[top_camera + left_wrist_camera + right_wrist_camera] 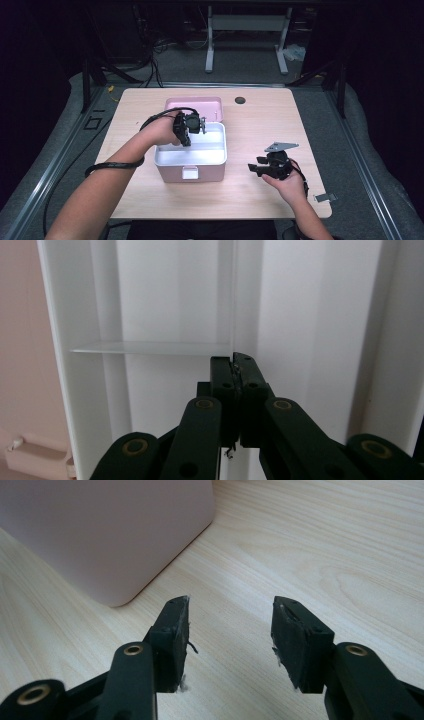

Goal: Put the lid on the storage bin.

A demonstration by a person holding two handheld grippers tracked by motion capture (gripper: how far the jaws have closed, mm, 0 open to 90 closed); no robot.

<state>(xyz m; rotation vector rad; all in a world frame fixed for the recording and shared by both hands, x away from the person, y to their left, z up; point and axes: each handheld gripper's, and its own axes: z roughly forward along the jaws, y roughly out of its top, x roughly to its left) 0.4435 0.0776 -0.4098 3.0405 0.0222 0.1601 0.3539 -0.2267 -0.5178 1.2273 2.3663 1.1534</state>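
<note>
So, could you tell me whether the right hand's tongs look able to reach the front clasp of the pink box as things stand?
Probably yes: the right tongs stand open beside the pink box, with bare table between them and the clasp.

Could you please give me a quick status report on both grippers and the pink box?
Left gripper shut, inside the open pink box. Right gripper open, empty, over the table beside the box. Nothing in the way.

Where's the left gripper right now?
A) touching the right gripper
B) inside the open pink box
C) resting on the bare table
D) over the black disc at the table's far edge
B: the left gripper, jaws shut, sits in the white interior of the pink box; its own view shows the white walls.
</note>
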